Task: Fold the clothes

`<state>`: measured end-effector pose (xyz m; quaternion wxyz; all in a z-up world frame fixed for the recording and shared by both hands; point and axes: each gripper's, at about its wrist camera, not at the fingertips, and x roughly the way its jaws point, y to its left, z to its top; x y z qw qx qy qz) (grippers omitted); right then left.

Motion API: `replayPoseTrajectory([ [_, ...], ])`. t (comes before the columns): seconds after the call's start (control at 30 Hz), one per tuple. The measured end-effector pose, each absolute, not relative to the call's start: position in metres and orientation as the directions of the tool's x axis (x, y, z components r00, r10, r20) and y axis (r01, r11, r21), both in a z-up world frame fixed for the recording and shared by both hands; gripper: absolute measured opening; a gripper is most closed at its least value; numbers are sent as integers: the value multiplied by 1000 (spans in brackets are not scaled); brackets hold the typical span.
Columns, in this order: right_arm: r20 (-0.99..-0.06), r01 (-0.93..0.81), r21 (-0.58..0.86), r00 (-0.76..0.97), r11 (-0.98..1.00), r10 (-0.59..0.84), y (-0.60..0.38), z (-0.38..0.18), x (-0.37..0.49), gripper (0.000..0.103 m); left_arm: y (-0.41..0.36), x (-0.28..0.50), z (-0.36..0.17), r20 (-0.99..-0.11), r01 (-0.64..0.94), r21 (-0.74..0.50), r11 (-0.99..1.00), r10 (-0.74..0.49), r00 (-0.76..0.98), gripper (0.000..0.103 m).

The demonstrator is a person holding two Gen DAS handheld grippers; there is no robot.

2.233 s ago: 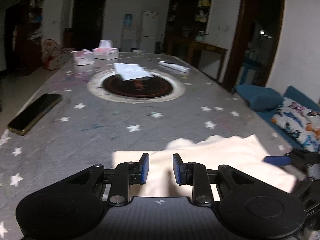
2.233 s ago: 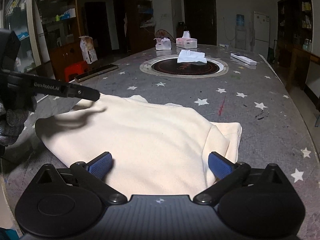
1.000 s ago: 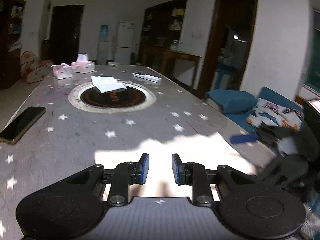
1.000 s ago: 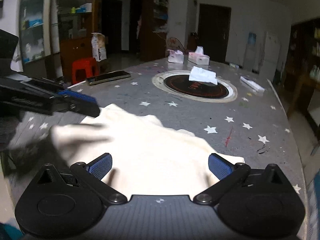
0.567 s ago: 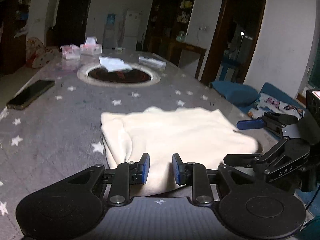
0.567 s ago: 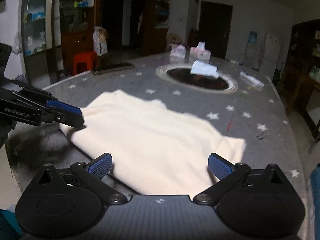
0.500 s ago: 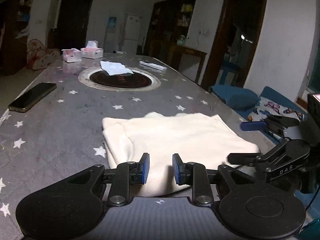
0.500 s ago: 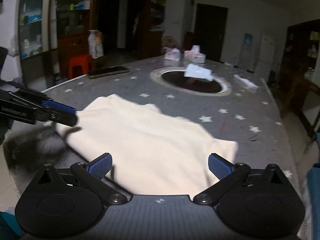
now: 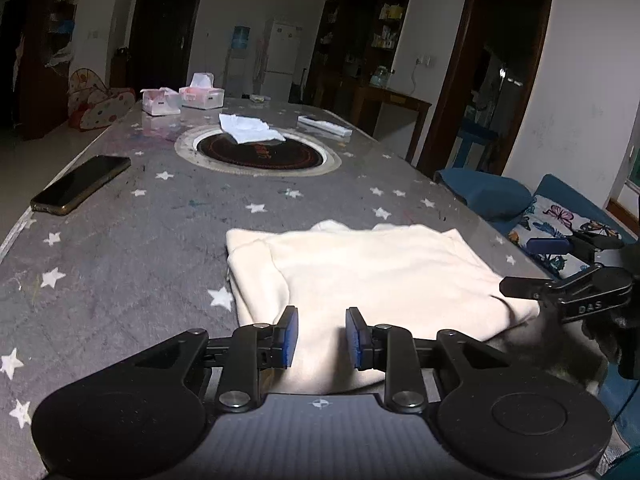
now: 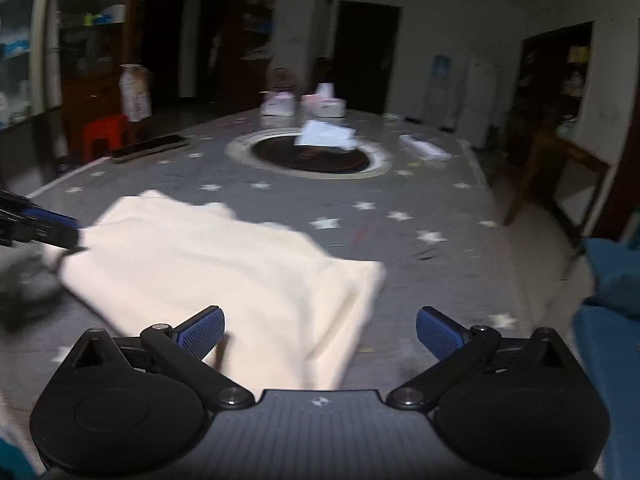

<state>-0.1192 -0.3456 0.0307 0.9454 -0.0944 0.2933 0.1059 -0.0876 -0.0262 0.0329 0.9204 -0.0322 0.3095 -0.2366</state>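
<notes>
A cream folded garment (image 9: 372,276) lies flat on the grey star-patterned table (image 9: 152,240); it also shows in the right wrist view (image 10: 224,264). My left gripper (image 9: 319,337) hovers just above the garment's near edge, its blue pads a narrow gap apart, nothing between them. My right gripper (image 10: 320,330) is wide open and empty over the garment's near right corner. The right gripper shows at the right of the left wrist view (image 9: 560,268), beside the garment's edge. The left gripper's fingers (image 10: 44,226) show at the left of the right wrist view.
A phone (image 9: 80,184) lies near the table's left edge. A round black inset (image 9: 258,154) with white paper (image 9: 248,130) sits mid-table. Tissue boxes (image 9: 182,98) and a remote (image 9: 324,126) lie farther back. A blue sofa with cushions (image 9: 516,204) stands to the right.
Both grippers have drawn back from the garment, which now lies flat and folded. The right wrist view has swung to the right and is blurred by motion. Both grippers' openings are unchanged.
</notes>
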Motion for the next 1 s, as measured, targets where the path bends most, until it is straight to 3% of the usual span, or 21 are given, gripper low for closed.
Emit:
replayPoseTrajectory([
  [0.2,-592,-237,-206,803,949,73,-347,7,-120,103,-28,-86,23,-579,409,-198,891,-443,685,29],
  [0.83,-520,-190,-262,854,946,28,-352,26,-120,103,-24,-84,34,-564,384,-188,904,-419,711,29],
  [1.0,-560,-228,-284,828,931,32,-343,10,-102,103,-20,-76,22,-604,342,-186,921,-382,700,31],
])
